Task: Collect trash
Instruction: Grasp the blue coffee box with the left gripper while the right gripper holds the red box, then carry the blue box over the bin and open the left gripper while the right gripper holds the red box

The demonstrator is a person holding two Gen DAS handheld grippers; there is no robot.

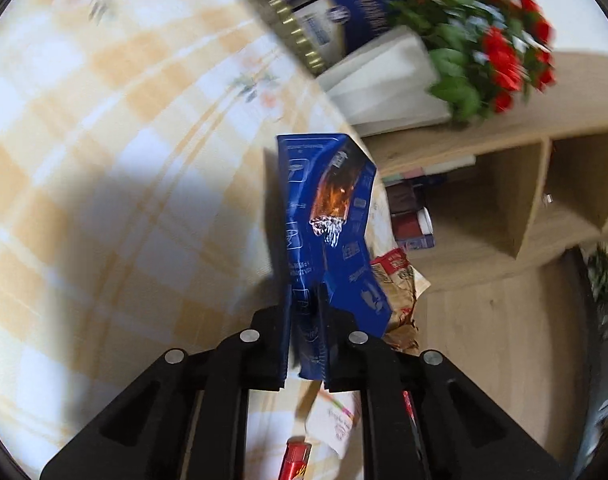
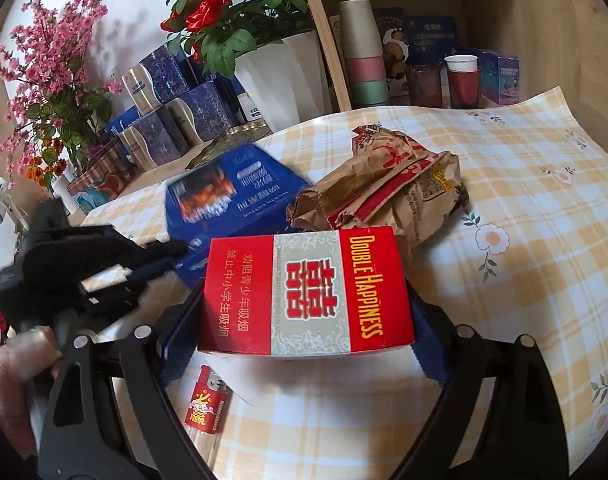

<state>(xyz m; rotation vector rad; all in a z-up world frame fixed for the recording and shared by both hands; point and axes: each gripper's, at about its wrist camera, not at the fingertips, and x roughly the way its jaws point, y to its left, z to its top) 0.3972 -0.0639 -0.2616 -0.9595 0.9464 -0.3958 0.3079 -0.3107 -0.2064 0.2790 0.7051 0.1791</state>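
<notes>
Now both grippers are loaded: left gripper (image 1: 304, 336) pinches the flattened blue carton (image 1: 328, 216) by its edge, lifting it upright off the checked tablecloth (image 1: 104, 160). Right gripper (image 2: 304, 344) clamps the red cigarette box (image 2: 304, 292) across its sides, held above the cloth; crumpled paper bag (image 2: 384, 188) and lighter (image 2: 208, 404) remain, likely next.

My left view smears the roses (image 1: 500, 60) and blue boxes (image 1: 356, 12). The lighter (image 1: 294, 460) is cut off by the frame's edge. The red carton (image 2: 308, 292) hides my right tongs' tips.
</notes>
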